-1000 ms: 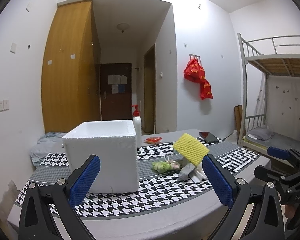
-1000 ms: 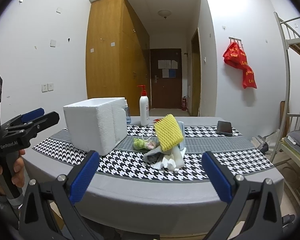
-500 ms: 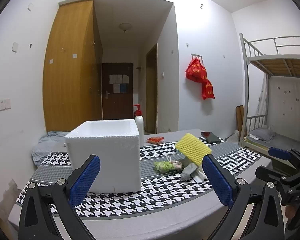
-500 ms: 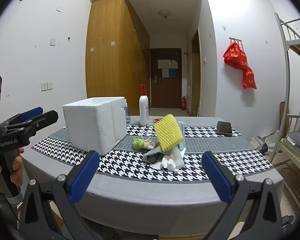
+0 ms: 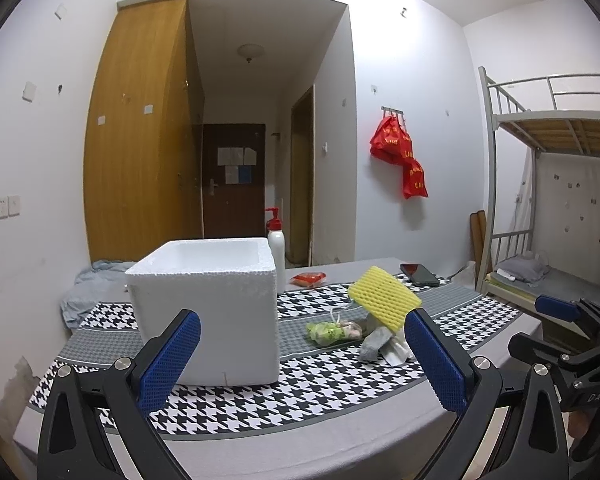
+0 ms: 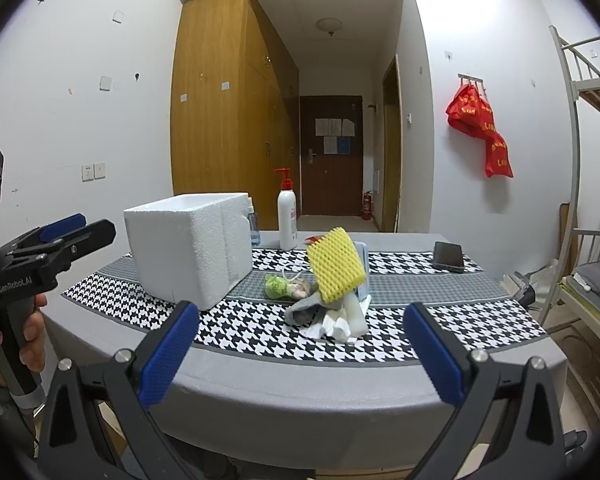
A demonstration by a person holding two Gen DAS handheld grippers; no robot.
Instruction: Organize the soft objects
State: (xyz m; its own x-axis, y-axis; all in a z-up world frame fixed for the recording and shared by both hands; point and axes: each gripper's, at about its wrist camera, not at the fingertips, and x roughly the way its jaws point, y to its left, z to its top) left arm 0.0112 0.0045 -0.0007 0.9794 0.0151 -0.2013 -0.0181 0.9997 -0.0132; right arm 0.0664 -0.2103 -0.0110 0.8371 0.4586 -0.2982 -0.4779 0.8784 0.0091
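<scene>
Lying beyond gripper [image 6: 300, 354]: yellow sponge [image 6: 335, 265]

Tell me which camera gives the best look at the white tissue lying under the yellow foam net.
The right wrist view. There the white tissue spreads out in the open below the yellow foam net. In the left wrist view only a small piece shows, partly hidden behind the left gripper's blue finger pad.

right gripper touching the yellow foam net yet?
Apart. In the right wrist view the right gripper hangs open at the near table edge, and bare cloth lies between its fingers and the yellow foam net.
</scene>
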